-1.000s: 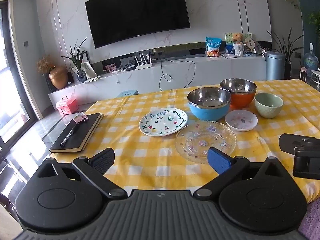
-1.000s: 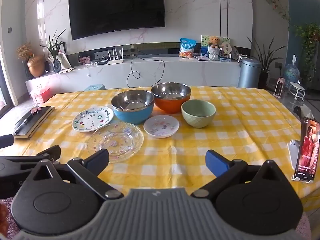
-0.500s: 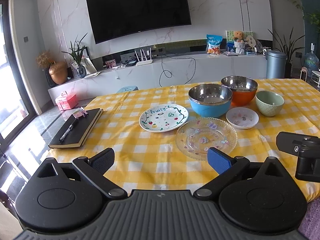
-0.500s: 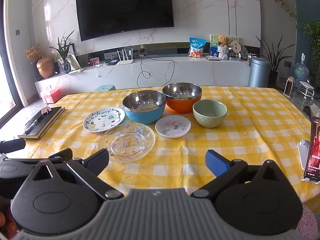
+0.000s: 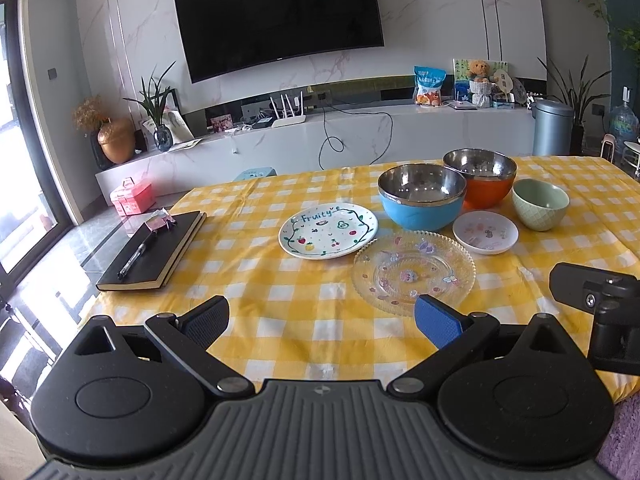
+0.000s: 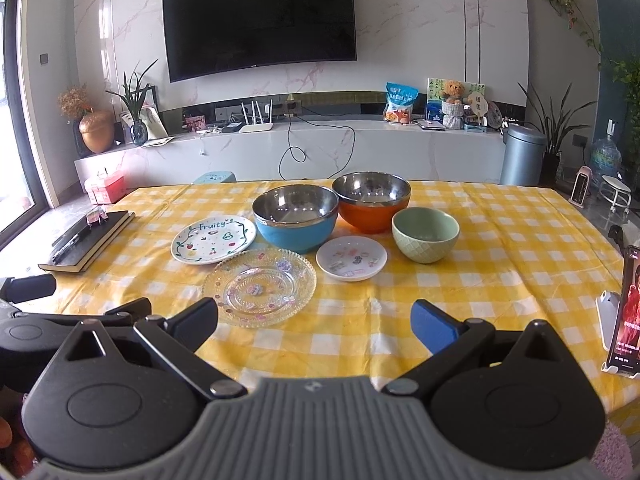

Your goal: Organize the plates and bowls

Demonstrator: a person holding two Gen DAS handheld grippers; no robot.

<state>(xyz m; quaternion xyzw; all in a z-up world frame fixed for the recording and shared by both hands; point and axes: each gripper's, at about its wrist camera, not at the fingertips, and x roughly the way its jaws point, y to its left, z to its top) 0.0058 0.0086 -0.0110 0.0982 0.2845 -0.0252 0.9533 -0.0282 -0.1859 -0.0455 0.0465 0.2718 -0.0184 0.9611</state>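
Both the left hand-held gripper (image 5: pixel 320 322) and the right hand-held gripper (image 6: pixel 314 324) hover spread and empty at the near edge of the yellow-checked surface (image 6: pixel 500 280). Mid-surface, the clear patterned glass plate (image 6: pixel 259 287) lies just beside the blue steel-lined bowl (image 6: pixel 296 222). A grab at its thin rim would likely slip or chip it.
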